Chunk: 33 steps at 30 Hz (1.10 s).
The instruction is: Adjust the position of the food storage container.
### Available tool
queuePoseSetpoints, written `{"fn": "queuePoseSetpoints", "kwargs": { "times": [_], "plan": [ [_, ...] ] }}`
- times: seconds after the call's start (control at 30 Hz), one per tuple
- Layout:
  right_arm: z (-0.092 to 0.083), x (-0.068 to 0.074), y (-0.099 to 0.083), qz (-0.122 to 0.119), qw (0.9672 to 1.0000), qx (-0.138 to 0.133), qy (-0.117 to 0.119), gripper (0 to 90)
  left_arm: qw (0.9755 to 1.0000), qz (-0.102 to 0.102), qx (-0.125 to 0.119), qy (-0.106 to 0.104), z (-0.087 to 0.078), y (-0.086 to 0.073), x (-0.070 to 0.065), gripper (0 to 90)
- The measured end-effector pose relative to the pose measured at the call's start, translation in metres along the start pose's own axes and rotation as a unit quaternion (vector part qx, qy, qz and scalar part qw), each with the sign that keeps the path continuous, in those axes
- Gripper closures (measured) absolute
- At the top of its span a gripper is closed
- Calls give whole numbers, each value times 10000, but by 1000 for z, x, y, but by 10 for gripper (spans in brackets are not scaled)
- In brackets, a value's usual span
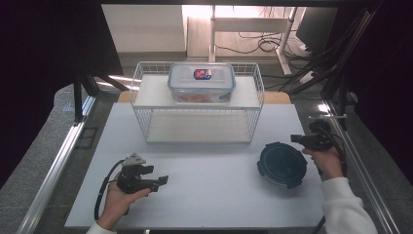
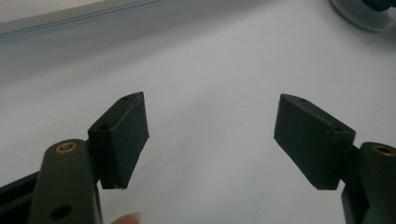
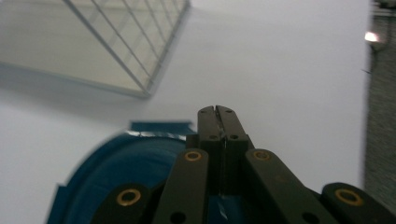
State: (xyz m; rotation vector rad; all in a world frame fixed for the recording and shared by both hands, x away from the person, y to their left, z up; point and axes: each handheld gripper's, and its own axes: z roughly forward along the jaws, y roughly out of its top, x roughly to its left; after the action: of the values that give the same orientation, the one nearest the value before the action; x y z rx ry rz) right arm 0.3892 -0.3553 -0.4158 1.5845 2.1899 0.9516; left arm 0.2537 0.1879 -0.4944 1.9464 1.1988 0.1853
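**Closed claw hangs by round blue lid as wire rack waits beyond**

Nearest the camera, the left claw (image 1: 162, 180) rests low over the white bench (image 1: 204, 195), well to the left of the round blue lid (image 1: 282, 164), its jaws standing wide apart with nothing between them but bare bench. The lid lies flat on the bench, in front of the right corner of the white wire rack (image 1: 197, 105). Just to the lid's right, the right claw (image 1: 295, 138) is held above it, jaws pressed fully together and gripping nothing; its own view looks down past the joined tips onto the lid's blue rim (image 3: 116, 158). Beyond the lid, on the rack's top shelf, sits a clear rectangular container (image 1: 201, 82) with its own lid on. To take the round lid cleanly, the right claw would likely need to open first, come down over the rim edge nearest it, and close squarely so the lid does not tip or slide.
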Motion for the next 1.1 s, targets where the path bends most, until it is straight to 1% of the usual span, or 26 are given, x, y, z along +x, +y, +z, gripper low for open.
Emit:
{"fn": "queuePoseSetpoints", "kwargs": {
  "times": [0.1, 0.13, 0.23, 0.27, 0.33, 0.37, 0.43, 0.5, 0.53, 0.67, 0.73, 0.9, 1.0, 1.1],
  "plan": [
    [-7, -12, -14, -19, 9996, 204, -178, 891, 10000, -21, 7, -25, 1, 1, -1, 255],
    [-10, -20, -24, -41, 9989, 352, -305, 890, 10000, -31, 6, -33, 1, 1, -2, 256],
    [-9, -31, -36, -59, 9975, 543, -455, 890, 10000, -45, 22, -39, 2, 1, -1, 256],
    [-9, -31, -36, -59, 9975, 543, -455, 890, 10000, -54, 23, -41, 3, 1, -1, 256],
    [-5, -36, -41, -88, 9966, 643, -511, 890, 10000, -62, 35, -51, 3, 2, -2, 256],
    [0, -38, -43, -154, 9959, 713, -527, 890, 9999, -101, 44, -116, 4, 2, -1, 256],
    [2, -38, -44, -174, 9959, 735, -493, 890, 9999, -102, 46, -120, 4, 2, -1, 255],
    [6, -38, -43, -247, 9959, 784, -387, 890, 9999, -103, 58, -103, 4, 2, -1, 255],
    [8, -36, -43, -252, 9961, 821, -196, 891, 9999, -108, 64, -102, 4, 2, 0, 255],
    [6, -32, -42, -279, 9963, 779, -221, 891, 9999, -98, 62, -113, 4, 2, 0, 255],
    [5, -29, -43, -300, 9955, 879, -199, 891, 9999, -122, 52, -102, 3, 2, 1, 255],
    [4, -25, -46, -287, 9954, 898, -179, 892, 9998, -152, 41, -111, 2, 2, 2, 255],
    [4, -18, -50, -307, 9953, 921, -57, 892, 9998, -163, 43, -123, 3, 2, 2, 256],
    [5, -8, -51, -422, 9945, 954, -95, 892, 9998, -168, 22, -114, 2, 3, 3, 256]
  ]
}}
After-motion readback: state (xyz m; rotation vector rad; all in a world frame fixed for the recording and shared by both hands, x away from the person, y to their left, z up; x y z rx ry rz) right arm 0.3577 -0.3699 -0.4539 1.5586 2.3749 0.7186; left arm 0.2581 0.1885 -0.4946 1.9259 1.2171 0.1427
